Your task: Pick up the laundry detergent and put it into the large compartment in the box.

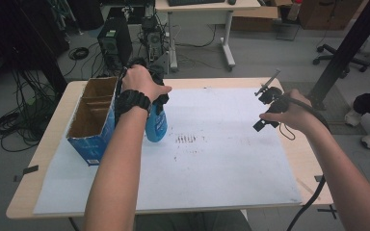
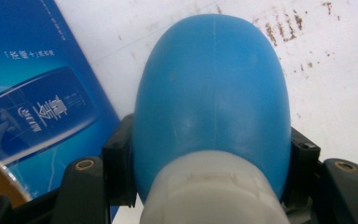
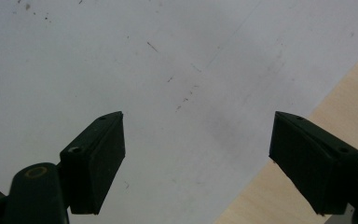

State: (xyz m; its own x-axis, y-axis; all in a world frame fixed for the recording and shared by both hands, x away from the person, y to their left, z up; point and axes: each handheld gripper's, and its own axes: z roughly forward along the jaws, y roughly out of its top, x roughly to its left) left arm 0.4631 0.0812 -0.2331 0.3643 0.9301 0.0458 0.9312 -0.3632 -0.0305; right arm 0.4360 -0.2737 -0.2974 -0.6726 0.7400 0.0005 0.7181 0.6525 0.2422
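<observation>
Here, largest first: wooden surface under a white sheet marked with dark specks near the middle. Next, an open blue carton, standing upright at the sheet's left edge, cardboard dividers inside. Just right of the carton, a blue bottle, upright, body below the left hand. Clamped in the left gripper: jaws pressed against both sides of the bottle's rounded blue body, just above its white neck, seen in the left gripper view with the bottle's base pointing away toward the sheet. Carton's printed blue side close beside the bottle there. Whether the bottle's base touches the sheet, cannot tell. Well apart on the right, the right gripper, over the sheet's right edge, jaws spread wide with nothing between them.
</observation>
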